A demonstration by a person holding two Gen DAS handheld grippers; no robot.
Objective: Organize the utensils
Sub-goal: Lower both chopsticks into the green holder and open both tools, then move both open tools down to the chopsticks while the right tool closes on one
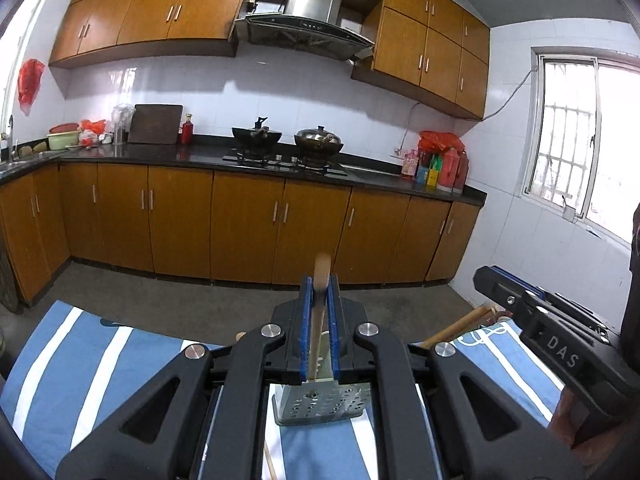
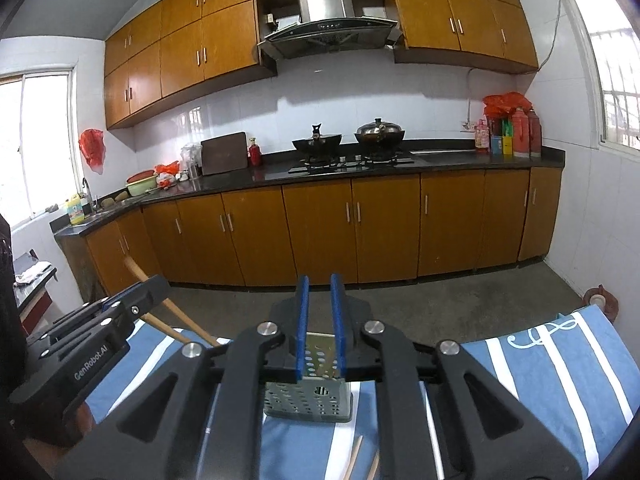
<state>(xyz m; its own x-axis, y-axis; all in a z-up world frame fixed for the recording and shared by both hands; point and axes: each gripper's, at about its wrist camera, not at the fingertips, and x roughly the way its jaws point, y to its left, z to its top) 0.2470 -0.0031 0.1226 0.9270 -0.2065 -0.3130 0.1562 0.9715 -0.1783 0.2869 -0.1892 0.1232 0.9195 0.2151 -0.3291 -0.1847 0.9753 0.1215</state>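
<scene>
Perforated holder [image 2: 308, 396] ahead (loose chopsticks [image 2: 354, 458] beside), striped cloth [image 2: 560, 368] beneath

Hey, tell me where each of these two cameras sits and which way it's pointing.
Left wrist view: sits on the left claw, looking along it over the holder on the striped cloth toward the stove; its jaws are shut on a wooden stick; the right claw enters at right.
Right wrist view: sits on the right claw, facing the same way; its jaws are empty; the left claw shows at left.
Both share the holder, cloth, stove and cabinets.
</scene>
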